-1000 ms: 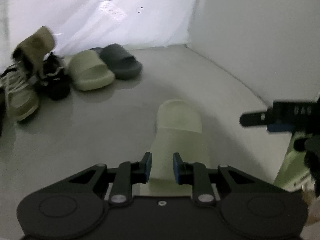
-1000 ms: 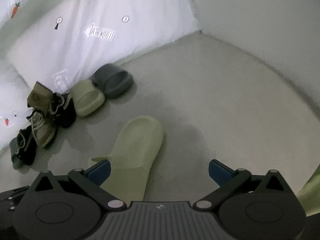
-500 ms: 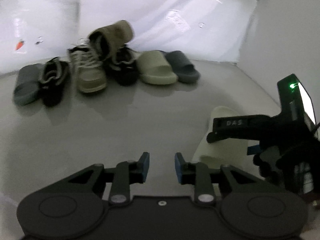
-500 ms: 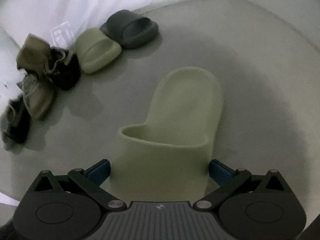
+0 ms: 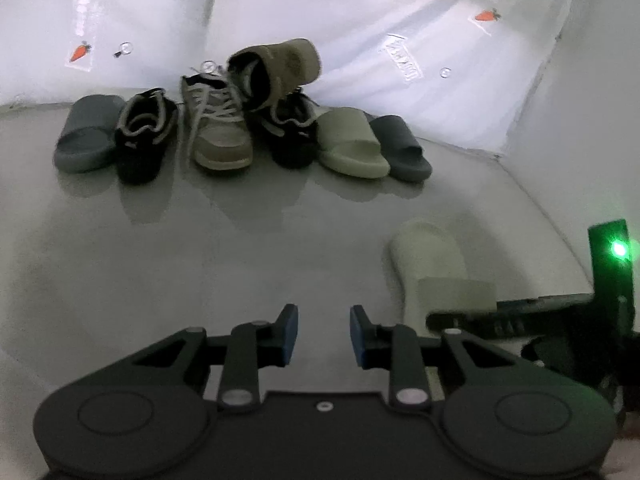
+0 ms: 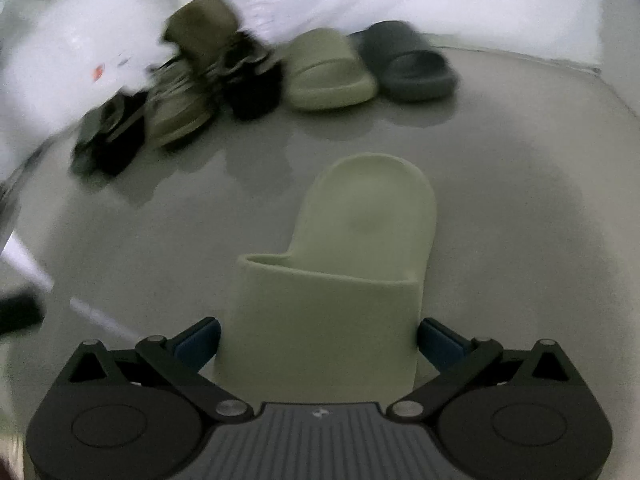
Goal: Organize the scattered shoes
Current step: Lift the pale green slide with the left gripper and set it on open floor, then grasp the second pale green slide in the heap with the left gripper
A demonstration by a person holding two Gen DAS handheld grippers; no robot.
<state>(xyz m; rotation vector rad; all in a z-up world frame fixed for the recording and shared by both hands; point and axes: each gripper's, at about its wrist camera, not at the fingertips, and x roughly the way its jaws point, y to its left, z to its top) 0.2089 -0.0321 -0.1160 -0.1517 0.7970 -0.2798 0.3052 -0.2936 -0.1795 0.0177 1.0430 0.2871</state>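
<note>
Right tool [image 6: 318,338]: jaws spread wide, one blue pad [image 6: 198,340] on each side of the strap end of a pale green slide [image 6: 348,276]. Whether the pads touch the slide's sides cannot be told; they lie just beside it. The slide lies flat on the grey floor [image 6: 520,208], toe pointing away toward the row of shoes.

Left tool [image 5: 323,338]: jaws parted with a narrow gap, nothing between them, held over bare floor to the left of the same pale green slide [image 5: 432,264]. The right tool's body, with a green light [image 5: 619,249], shows at the right edge of the left wrist view.

Row of shoes along the white sheet [image 5: 360,32] at the back, left to right in the left wrist view:
- grey slide [image 5: 86,140];
- black sneaker [image 5: 144,140] with pale trim;
- beige laced sneaker [image 5: 218,128], toe toward the camera;
- tan sneaker [image 5: 276,68], tilted, resting on top of its neighbours;
- second black sneaker [image 5: 290,132], partly under the tan one;
- matching green slide [image 5: 350,142];
- dark grey slide [image 5: 402,146], touching the green one.

The sheet bears small carrot prints [image 5: 80,51]. The loose pale green slide lies well apart from the row, in front of its right end.
</note>
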